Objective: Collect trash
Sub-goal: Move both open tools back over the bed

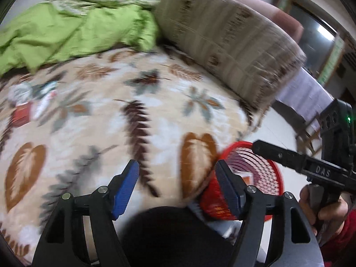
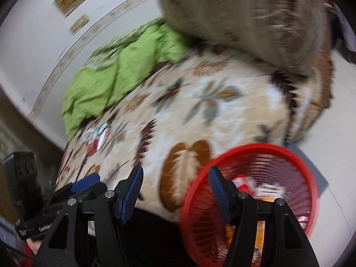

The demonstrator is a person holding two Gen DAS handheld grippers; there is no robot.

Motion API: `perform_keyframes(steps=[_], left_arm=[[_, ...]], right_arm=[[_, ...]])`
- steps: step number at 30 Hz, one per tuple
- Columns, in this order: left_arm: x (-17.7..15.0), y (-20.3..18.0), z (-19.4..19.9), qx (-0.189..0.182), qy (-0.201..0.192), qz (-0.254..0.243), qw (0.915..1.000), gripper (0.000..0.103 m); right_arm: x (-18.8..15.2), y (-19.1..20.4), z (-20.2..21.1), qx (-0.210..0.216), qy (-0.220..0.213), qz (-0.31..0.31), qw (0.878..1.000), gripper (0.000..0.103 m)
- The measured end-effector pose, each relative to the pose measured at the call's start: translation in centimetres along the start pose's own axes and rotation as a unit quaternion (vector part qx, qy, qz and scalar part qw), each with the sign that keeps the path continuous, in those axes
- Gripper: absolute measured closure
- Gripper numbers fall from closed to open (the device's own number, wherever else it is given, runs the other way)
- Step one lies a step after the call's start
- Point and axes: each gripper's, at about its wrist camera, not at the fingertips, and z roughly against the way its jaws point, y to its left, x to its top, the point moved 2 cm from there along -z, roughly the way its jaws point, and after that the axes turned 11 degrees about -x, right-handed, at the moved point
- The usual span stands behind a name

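Observation:
A red slatted basket (image 2: pixel 296 162) stands on the floor beside the bed and holds several wrappers (image 2: pixel 267 189). It also shows in the left wrist view (image 1: pixel 267 169). Crumpled red and white wrappers (image 1: pixel 31 104) lie on the bed's leaf-patterned blanket at the far left; they also show in the right wrist view (image 2: pixel 98 138). My left gripper (image 1: pixel 176 184) is open and empty above the blanket's near edge. My right gripper (image 2: pixel 175 189) is open and empty at the basket's left rim. Both views are blurred.
A green sheet (image 1: pixel 66 33) is bunched at the back of the bed. A large beige striped pillow (image 1: pixel 222 44) lies at the bed's right end. The leaf-patterned blanket (image 1: pixel 133 89) covers the bed. A pale floor (image 2: pixel 333 111) lies to the right.

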Motion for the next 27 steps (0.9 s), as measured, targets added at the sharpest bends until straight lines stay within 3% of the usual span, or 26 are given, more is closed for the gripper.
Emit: perform_keyframes(steps=[8,15,21,27], left_arm=[[0.0,8.1,4.3,0.067,-0.052,0.084,0.9929,0.033],[-0.5,14.0,6.7,0.143,-0.085,0.136,0.9766,0.033],[-1.4,18.3,7.9,0.179,-0.098,0.178,0.9627,0.033],[-2.6,21.7,7.9,0.238,-0.106,0.188,0.9471,0.033]], right_arm=[[0.2,7.1,-3.6,0.043,0.021,0.074,0.996,0.038],[0.1,12.7,-5.8,0.06,0.035,0.129,0.989,0.038],[0.3,16.0,-8.1,0.067,0.052,0.15,0.985,0.038],[0.9,19.7,-11.1,0.068,0.065,0.175,0.98,0.038]])
